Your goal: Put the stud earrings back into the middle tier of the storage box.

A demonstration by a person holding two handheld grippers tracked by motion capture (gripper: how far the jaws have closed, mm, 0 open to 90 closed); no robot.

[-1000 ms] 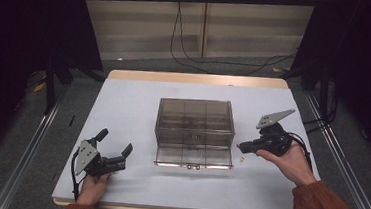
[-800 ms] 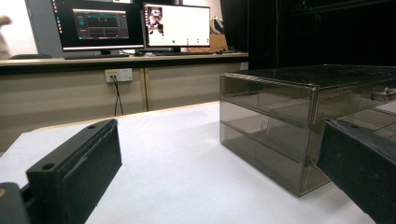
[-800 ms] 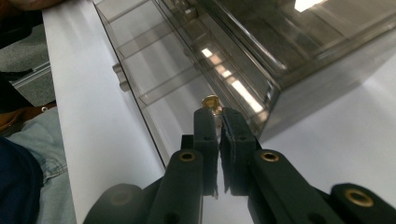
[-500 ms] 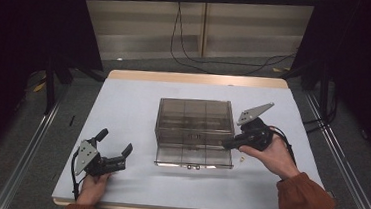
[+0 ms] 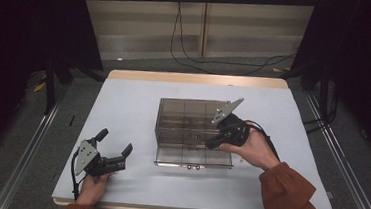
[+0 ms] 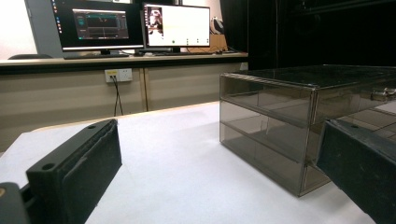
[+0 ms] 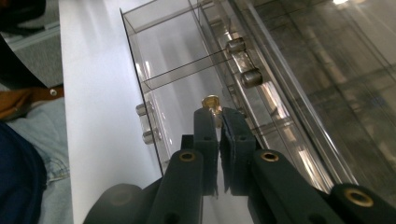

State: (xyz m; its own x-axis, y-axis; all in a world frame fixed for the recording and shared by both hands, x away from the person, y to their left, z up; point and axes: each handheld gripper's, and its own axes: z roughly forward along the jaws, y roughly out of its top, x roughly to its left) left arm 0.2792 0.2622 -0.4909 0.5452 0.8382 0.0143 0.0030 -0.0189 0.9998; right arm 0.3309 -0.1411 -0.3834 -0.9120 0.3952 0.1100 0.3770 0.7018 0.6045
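Smoked clear box (image 5: 191, 130) sits mid-bench (image 5: 133, 100), drawers facing the person. In the right tool view a small brass knob (image 7: 211, 101) on a drawer front lies dead ahead of the right tool (image 7: 219, 114), just past the fingertips and roughly on the line between them. Whether the pads touch it I cannot tell; it looks just beyond them. Two silver knobs (image 7: 243, 63) sit further ahead and to the right in that view; another silver pair (image 7: 148, 123) sits to the left, on the lower clear front.

Right tool (image 5: 214, 141): jaws pressed together, nothing visibly pinched. In the high view it rests against the box's front right corner, pointing in at the drawer face.

Left tool (image 5: 114, 155): jaws spread, empty, resting on the bench. From it the box (image 6: 299, 121) lies ahead and to the right, well apart.

Key relation: the knob is straight ahead on the right tool's own axis, and the drawer's travel runs out of the box face toward the person. Right hand is far nearer. My read: with jaws closed, the next move needs either a spread and re-close on the knob, or a hook-and-pull with the closed tip. The risk is the light box sliding on the bench; the left tool is free to brace it.
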